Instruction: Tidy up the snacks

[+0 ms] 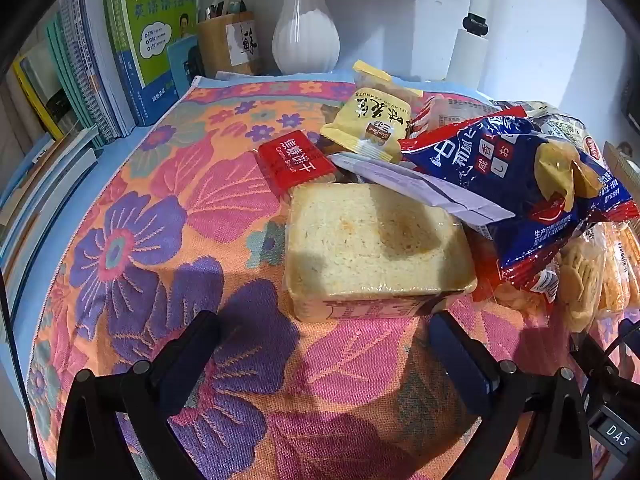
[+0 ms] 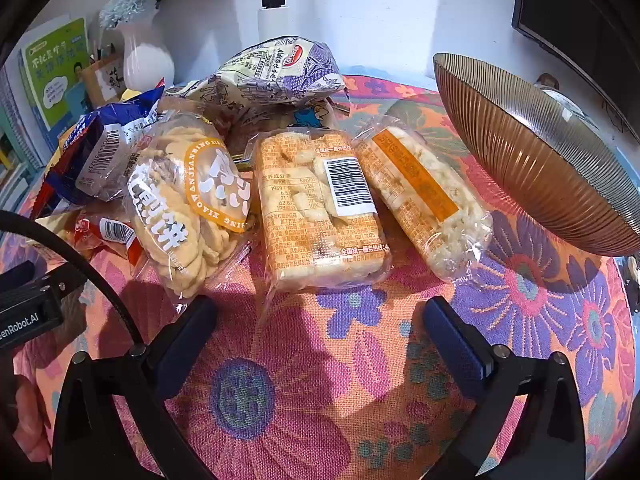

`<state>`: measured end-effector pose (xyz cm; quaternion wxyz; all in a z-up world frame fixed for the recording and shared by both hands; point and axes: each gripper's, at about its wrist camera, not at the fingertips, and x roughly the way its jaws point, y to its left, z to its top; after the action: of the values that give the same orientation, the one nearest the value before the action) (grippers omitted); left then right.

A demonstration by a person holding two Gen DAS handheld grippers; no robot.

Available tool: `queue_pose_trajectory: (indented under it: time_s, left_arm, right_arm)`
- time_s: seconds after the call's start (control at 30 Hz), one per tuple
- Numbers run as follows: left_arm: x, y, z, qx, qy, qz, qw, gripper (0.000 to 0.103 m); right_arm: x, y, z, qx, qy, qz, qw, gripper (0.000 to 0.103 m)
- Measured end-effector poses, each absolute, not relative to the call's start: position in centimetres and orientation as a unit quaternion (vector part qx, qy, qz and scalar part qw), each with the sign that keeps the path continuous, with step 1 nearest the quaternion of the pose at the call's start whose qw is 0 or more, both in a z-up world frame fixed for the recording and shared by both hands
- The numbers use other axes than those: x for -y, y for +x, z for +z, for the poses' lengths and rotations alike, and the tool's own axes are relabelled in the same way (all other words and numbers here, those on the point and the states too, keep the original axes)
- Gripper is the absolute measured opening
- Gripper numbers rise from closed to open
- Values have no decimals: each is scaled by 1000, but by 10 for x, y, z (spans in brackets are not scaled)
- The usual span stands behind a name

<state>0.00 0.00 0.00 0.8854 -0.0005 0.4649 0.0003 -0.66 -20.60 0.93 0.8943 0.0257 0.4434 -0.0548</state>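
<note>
Both tongs, left and right, gape empty; the barcoded cracker pack lies lengthwise, pointing away from the right tongs.

Bright, sharp, hard shadows (fisheye-warped edges)

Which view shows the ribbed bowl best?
The right wrist view: the ribbed bowl fills its right side, its fluted outer wall and rim plainly visible beside the wrapped snack bars. The left wrist view does not show it; snack bags crowd that side.
</note>
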Motion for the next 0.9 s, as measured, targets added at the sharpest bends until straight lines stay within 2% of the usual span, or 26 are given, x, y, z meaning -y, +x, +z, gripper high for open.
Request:
queue_pose_trajectory:
  time_s: [0.17, 0.3, 0.43, 0.63, 0.77, 0.9]
  left_arm:
    - [-1, 0, 0, -473, 1, -4, 881, 103]
    - [-1, -4, -2, -481, 8, -12, 877, 103]
    - [2, -13, -1, -485, 15, -15, 874, 103]
    - [-1, -37, 6, -457, 4, -48, 888, 103]
    - [-5, -51, 25, -414, -22, -66, 908, 103]
    - [2, -56, 55, -354, 2, -56, 933, 103]
  right_arm:
    - [210, -7, 11, -453, 28, -48, 890, 103]
    - [209, -6, 14, -502, -4, -1, 865, 103]
    - [216, -17, 13, -499, -9, 26, 866, 103]
    - [220, -51, 11, -457, -26, 28, 888, 103]
    - [211, -101, 29, -373, -53, 36, 926, 103]
    - [211, -121, 56, -310, -72, 38, 947, 103]
